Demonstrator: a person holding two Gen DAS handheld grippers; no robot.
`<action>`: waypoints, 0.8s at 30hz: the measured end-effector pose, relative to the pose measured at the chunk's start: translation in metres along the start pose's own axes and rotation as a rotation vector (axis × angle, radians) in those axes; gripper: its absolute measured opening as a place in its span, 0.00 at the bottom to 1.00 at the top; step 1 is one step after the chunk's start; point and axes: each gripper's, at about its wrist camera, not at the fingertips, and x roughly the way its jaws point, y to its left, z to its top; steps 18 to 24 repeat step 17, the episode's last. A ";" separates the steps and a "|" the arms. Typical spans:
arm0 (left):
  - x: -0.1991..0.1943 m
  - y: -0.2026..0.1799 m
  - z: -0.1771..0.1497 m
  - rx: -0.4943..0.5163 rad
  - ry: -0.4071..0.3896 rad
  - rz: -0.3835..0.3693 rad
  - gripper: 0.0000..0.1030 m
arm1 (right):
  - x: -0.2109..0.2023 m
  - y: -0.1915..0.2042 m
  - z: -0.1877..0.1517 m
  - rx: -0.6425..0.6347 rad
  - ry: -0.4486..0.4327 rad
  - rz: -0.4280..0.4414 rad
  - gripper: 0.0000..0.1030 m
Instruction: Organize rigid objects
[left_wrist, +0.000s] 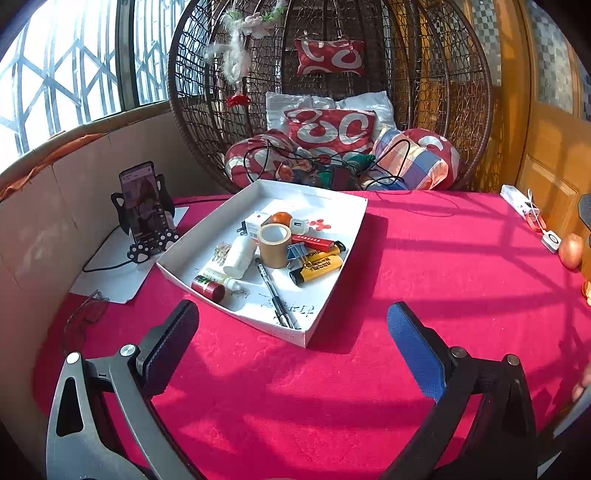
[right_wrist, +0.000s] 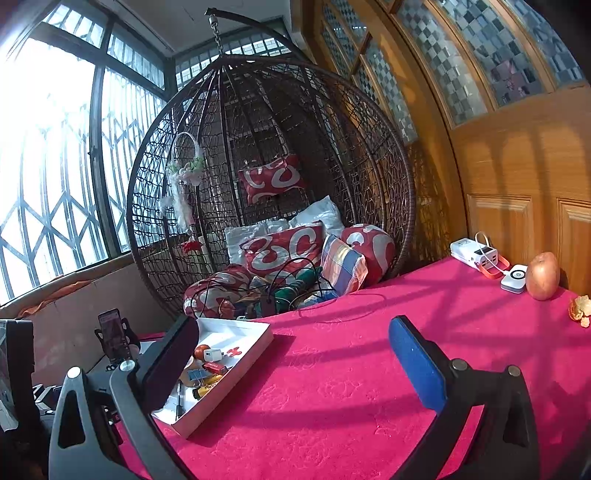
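A: How do the claws stand?
B: The left gripper (left_wrist: 291, 325) is spread wide above the pink tablecloth (left_wrist: 424, 258), pinching nothing. The right gripper (right_wrist: 291, 343) is spread and bare too.
A: And the small things?
B: All in the white tray (left_wrist: 334, 254): tape roll (left_wrist: 274, 244), white bottle (left_wrist: 240, 256), pen (left_wrist: 275, 293), yellow lighters (left_wrist: 318, 266), red jar (left_wrist: 208, 287), binder clip (left_wrist: 297, 252). An apple (right_wrist: 542, 275) sits well apart, near the wooden door (right_wrist: 517, 177)

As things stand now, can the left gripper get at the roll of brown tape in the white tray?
Probably yes. The left gripper is open and empty, facing the white tray. The tape roll stands upright with its top exposed, though a white bottle and blue binder clip crowd its sides.
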 end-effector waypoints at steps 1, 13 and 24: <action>0.001 0.000 0.000 -0.001 0.003 0.000 1.00 | 0.001 0.000 -0.001 -0.001 0.003 0.001 1.00; 0.012 -0.001 0.000 -0.003 0.024 -0.007 1.00 | 0.012 -0.001 -0.004 -0.002 0.039 -0.003 1.00; 0.015 -0.002 0.002 0.002 0.019 -0.013 1.00 | 0.016 -0.001 -0.005 -0.002 0.052 -0.004 1.00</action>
